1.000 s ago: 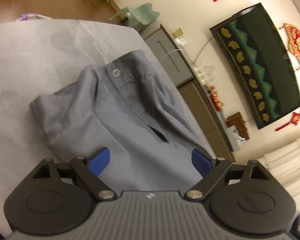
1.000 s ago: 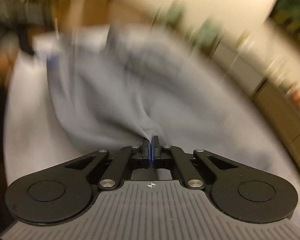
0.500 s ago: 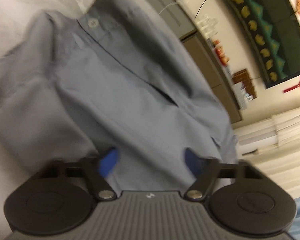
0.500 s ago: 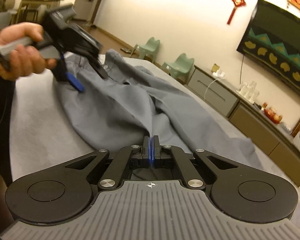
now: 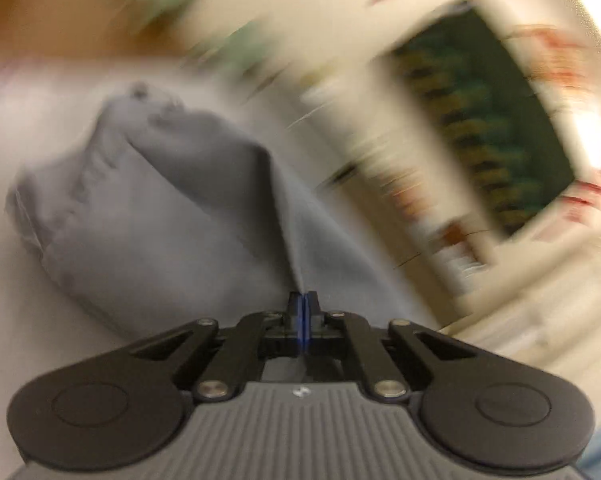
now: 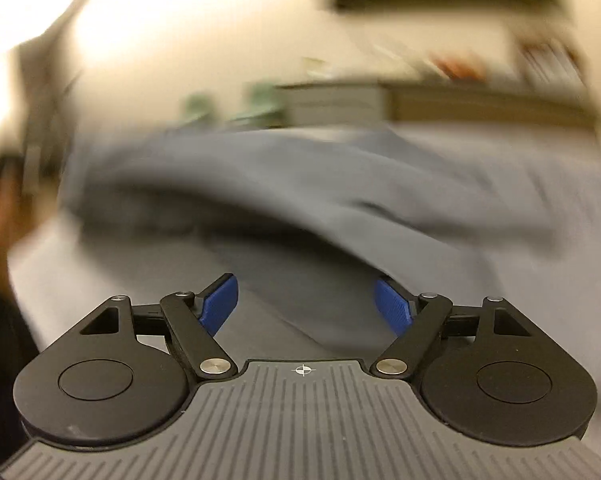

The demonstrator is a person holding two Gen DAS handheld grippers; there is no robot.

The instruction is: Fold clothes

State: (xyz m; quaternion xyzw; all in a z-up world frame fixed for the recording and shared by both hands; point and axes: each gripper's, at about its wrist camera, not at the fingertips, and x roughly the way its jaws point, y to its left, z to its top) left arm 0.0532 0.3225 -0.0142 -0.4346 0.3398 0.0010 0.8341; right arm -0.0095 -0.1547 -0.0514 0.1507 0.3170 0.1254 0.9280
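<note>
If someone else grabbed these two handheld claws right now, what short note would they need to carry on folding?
Left gripper: jaws have just closed, pinching a ridge of the grey shirt.
Right gripper: jaws have just opened and let the cloth go; shirt fabric lies between and beyond the fingers, unpinched.
The shirt sits bunched on the pale table, collar end at the far side in the left view.
Done: at most a partial fold; both views are blurred, so its neatness is unclear.
Left: regrip with the right, finish folding, smooth flat.
</note>
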